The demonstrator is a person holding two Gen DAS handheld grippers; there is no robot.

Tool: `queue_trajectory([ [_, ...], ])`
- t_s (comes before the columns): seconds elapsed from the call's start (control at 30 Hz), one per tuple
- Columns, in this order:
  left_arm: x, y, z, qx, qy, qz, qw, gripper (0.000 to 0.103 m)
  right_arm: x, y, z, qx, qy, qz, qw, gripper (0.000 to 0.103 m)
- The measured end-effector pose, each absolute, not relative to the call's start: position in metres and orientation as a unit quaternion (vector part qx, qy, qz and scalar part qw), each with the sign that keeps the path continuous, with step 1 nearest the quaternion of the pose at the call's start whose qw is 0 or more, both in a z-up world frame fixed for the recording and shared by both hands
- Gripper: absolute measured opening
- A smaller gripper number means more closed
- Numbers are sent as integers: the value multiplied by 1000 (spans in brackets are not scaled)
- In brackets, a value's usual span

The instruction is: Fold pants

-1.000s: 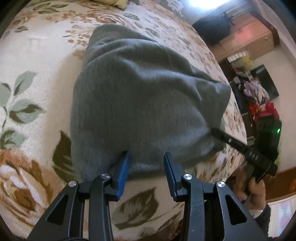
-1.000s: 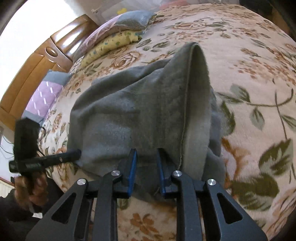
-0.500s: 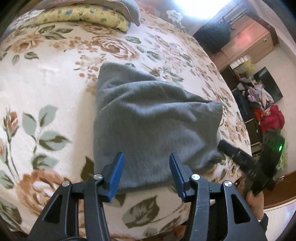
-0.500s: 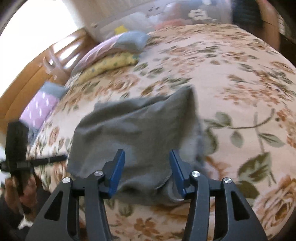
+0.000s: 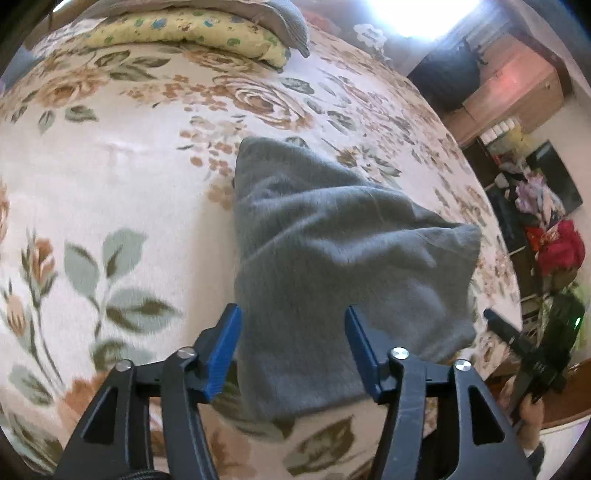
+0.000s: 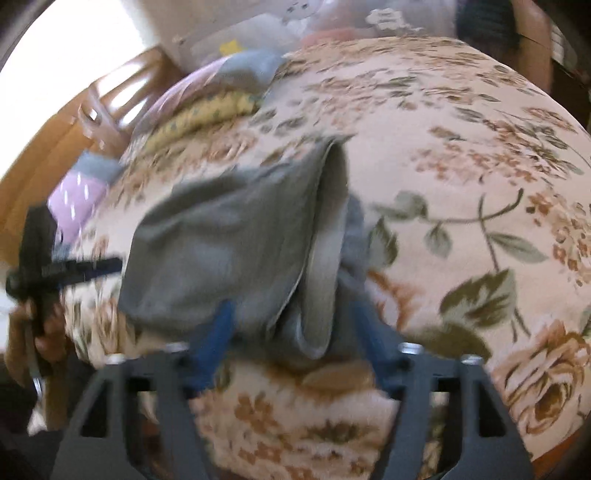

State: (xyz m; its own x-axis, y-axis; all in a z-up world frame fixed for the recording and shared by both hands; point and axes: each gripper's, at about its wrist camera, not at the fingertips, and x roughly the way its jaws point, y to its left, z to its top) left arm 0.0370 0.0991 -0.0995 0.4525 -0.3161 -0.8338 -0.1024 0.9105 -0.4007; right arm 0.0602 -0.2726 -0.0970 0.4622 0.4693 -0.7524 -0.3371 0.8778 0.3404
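The grey pants lie folded into a compact bundle on the floral bedspread. In the right wrist view the pants show a folded edge with a paler inner side. My left gripper is open, raised above the near edge of the bundle and holding nothing. My right gripper is open too, its blue fingers blurred, just off the near end of the bundle. Each gripper shows at the edge of the other's view, the right one and the left one.
Pillows and folded bedding lie at the head of the bed, by a wooden headboard. A wooden cabinet and piled clothes stand past the bed's far side. The bed's edge is close below both grippers.
Both grippers have opened wider, let go of the pants and drawn back and up. The pants have settled flat on the bed as a folded bundle.
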Motion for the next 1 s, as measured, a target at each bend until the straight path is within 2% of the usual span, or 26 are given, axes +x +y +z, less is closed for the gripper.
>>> queue_trajectory([
  [0.2, 55, 97, -113, -177, 535, -71, 823, 63, 89, -263, -116, 86, 475, 219, 848, 82],
  [0.37, 65, 100, -133, -182, 548, -69, 813, 72, 100, -268, -141, 114, 500, 211, 832, 82],
  [0.47, 70, 99, -143, -194, 554, -73, 807, 80, 104, -274, -152, 167, 508, 223, 815, 82],
  [0.7, 76, 90, -149, -218, 550, -82, 802, 79, 107, -273, -160, 215, 516, 235, 795, 77],
  [0.8, 76, 87, -146, -216, 546, -85, 805, 64, 111, -271, -161, 223, 519, 238, 790, 76],
  [0.87, 74, 85, -139, -200, 537, -86, 815, 44, 110, -266, -156, 205, 514, 242, 797, 58],
  [0.93, 71, 85, -133, -196, 528, -91, 821, 29, 105, -260, -146, 178, 503, 243, 810, 48],
  [1.0, 68, 87, -125, -200, 517, -93, 827, 25, 100, -256, -137, 160, 494, 239, 821, 41],
])
